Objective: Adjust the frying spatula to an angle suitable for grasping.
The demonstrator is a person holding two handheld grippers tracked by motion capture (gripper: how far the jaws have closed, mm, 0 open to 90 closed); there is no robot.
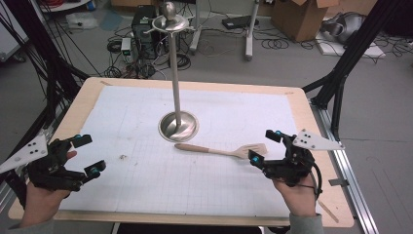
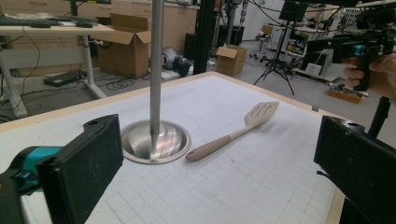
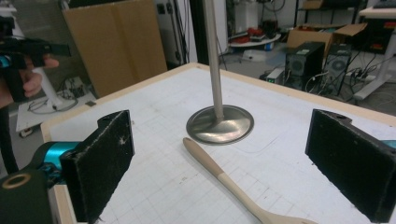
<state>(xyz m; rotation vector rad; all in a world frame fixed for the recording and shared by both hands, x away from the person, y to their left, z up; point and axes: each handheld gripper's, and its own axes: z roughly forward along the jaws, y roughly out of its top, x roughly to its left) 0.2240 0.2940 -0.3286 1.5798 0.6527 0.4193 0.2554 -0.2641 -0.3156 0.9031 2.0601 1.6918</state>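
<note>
High view: a tall polished steel stand with a round dished base [image 1: 178, 126] rises from the middle of the white gridded mat [image 1: 146, 185], and everything else is best placed from that base. Just in front of it, nearly touching its rim, lies a beige slotted spatula with a wooden-coloured handle [image 1: 221, 151], flat on the mat, its handle end nearest the base and its slotted blade pointing away to the right.

The right gripper [image 1: 266, 148] hovers to the right of the base, close beside the blade, with its jaws spread wide and nothing between them. In the right gripper view the spatula handle [image 3: 219, 177] runs up between the two black pads toward the base [image 3: 220, 125]. The left gripper [image 1: 88, 155] waits well off to the left of the base, jaws likewise apart and empty; the left gripper view looks across the mat at the spatula [image 2: 233, 133] and the base [image 2: 156, 141].

This looks like the approach before the pick-up, with the spatula untouched. The next move probably calls for lowering the right gripper over the spatula near the blade's neck, lining the pads across the narrow handle, then squeezing them together. The handle is thin and lies flat, so the pads must reach almost to the mat to catch it.
</note>
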